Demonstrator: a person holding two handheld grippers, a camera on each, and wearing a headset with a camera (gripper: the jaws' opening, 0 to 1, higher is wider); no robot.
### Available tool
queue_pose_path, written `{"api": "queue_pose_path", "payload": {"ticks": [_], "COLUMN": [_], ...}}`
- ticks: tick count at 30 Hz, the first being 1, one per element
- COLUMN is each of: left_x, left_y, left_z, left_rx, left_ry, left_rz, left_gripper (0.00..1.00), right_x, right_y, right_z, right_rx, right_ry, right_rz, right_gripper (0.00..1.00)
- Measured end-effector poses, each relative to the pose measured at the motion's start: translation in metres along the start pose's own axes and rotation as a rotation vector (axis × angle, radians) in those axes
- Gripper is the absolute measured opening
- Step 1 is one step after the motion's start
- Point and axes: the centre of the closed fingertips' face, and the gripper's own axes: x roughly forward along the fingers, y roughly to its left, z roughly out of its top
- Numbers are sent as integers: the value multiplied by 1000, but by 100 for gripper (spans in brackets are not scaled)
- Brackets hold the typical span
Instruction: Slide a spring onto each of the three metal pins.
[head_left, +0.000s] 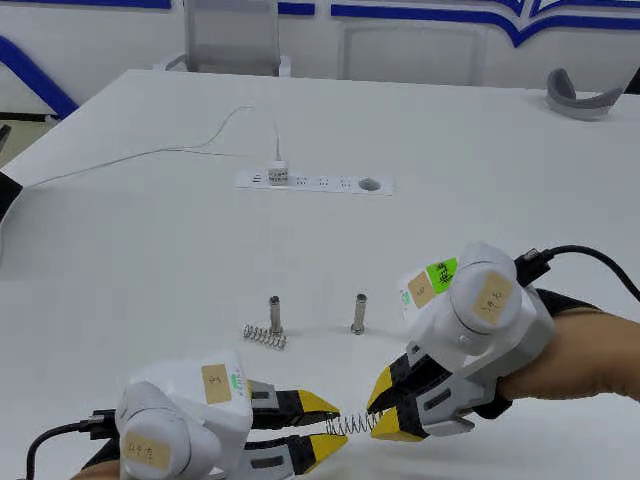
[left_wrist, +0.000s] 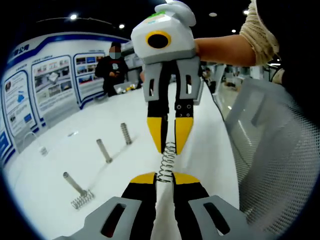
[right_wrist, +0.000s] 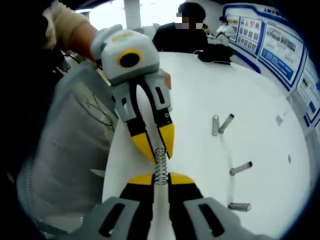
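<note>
Both tongs clenched on one item. Left gripper (head_left: 333, 425) pinches one end of the held spring (head_left: 352, 424), right gripper (head_left: 377, 417) the other, so it spans tip to tip. Beyond, on the white table (head_left: 150, 250), left pin (head_left: 274, 313) and right pin (head_left: 359, 312) stand upright. A loose spring (head_left: 265, 336) lies at the left pin's base.
</note>
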Motion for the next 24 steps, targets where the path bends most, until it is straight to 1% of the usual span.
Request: {"api": "queue_pose_path", "payload": {"ticks": [6, 11, 15, 21, 24], "left_x": [2, 3, 3, 3, 2], "left_y": [-3, -3, -3, 1, 2], "left_z": [-1, 1, 4, 4, 4], "left_rx": [13, 12, 9, -26, -41], "left_ry": [11, 6, -2, -19, -26], "left_rz": [-7, -5, -2, 11, 15], "left_gripper": [11, 11, 11, 10, 10], "right_x": [-5, -7, -7, -8, -8], "right_y": [2, 3, 2, -1, -3], "right_z": [17, 28, 34, 37, 37], "right_rx": [-11, -17, -21, -24, -14], "right_ry": [-32, -65, -85, -102, -110], "right_rz": [-9, -15, -25, -46, -54], "right_gripper": [11, 11, 11, 12, 12]}}
